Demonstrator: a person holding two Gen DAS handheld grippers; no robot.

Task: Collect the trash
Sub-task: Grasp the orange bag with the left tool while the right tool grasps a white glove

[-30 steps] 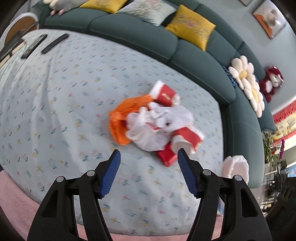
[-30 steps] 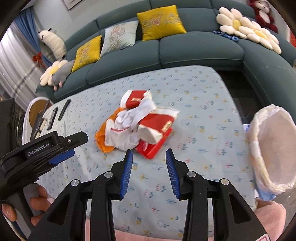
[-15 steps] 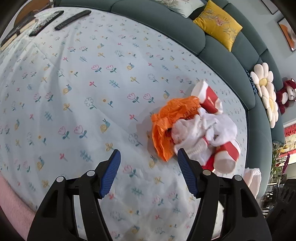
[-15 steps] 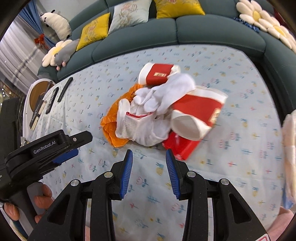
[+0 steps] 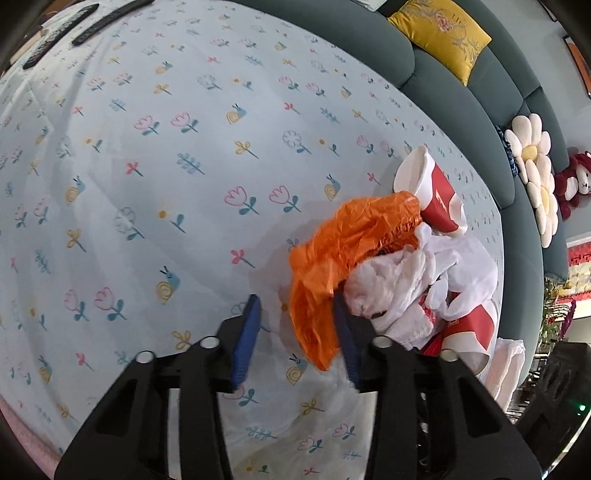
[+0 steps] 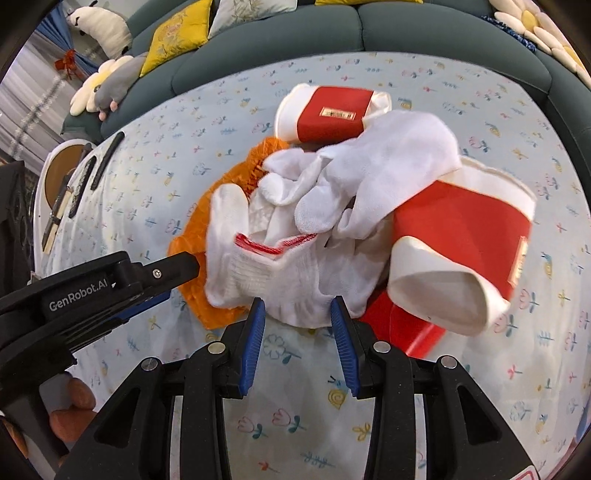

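Observation:
A trash pile lies on the flowered tablecloth [image 5: 147, 177]: an orange plastic bag [image 5: 343, 240], white gloves [image 6: 332, 192], two red-and-white paper cups [image 6: 328, 112] [image 6: 461, 251] and a flat red piece [image 6: 399, 325]. My left gripper [image 5: 295, 314] is open with the orange bag's lower edge between its fingers. It also shows in the right wrist view [image 6: 140, 280] at the bag. My right gripper [image 6: 297, 314] is open, its fingertips at the near edge of the white gloves.
A teal curved sofa [image 5: 461, 96] with yellow cushions [image 5: 439, 33] and flower pillows [image 5: 535, 173] rings the table. Remote controls [image 5: 107, 18] lie at the far left. A white bin liner [image 5: 506, 362] shows beyond the table's right edge.
Both grippers have moved forward and down to the pile. The left one has narrowed and now straddles the orange bag's edge; the right one has reached the gloves.

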